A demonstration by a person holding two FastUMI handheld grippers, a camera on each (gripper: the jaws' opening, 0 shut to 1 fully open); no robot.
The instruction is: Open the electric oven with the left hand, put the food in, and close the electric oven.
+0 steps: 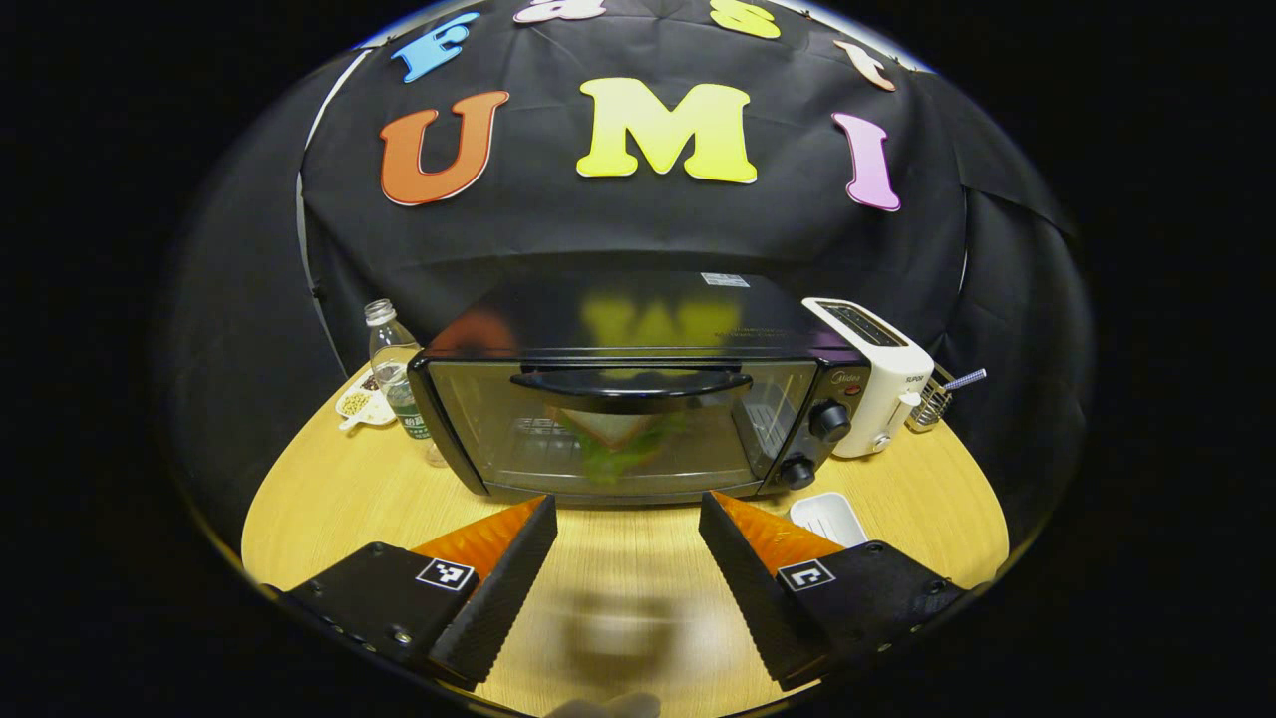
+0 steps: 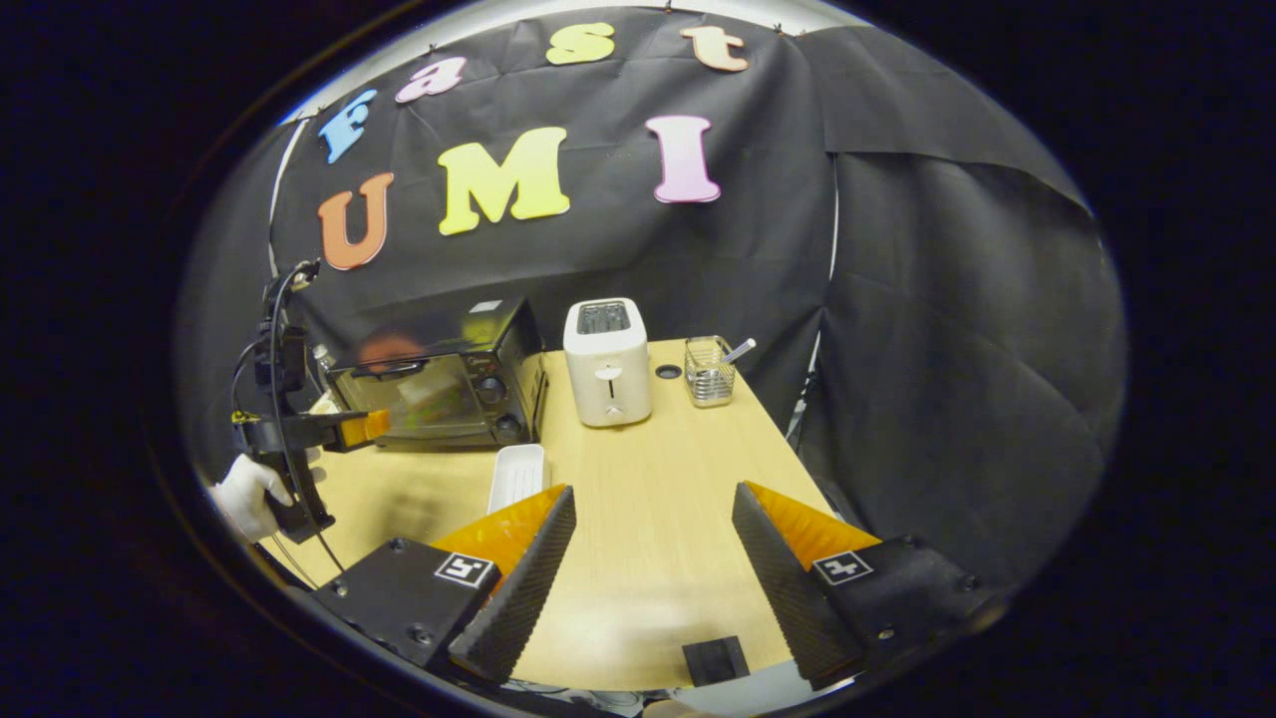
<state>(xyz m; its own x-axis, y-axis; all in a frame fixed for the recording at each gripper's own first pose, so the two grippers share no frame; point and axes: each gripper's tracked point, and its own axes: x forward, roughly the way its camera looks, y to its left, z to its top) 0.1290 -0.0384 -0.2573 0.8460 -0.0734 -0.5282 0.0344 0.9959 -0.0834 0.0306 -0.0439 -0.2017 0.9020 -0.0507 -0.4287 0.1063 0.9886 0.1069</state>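
The black glass-fronted electric oven [image 1: 638,419] stands closed with a sandwich [image 1: 618,439] inside; the left gripper [image 1: 628,529] and right gripper [image 2: 653,519] hang spread, grasping nothing.

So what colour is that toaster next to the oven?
White toaster, best seen in the right gripper view.

A staged recording booth mocked up as a kitchen: black cloth wall [image 2: 897,299] behind a wooden worktop [image 2: 648,499] carrying an electric oven [image 1: 628,419], toaster [image 2: 606,361] and utensil basket [image 2: 710,371].
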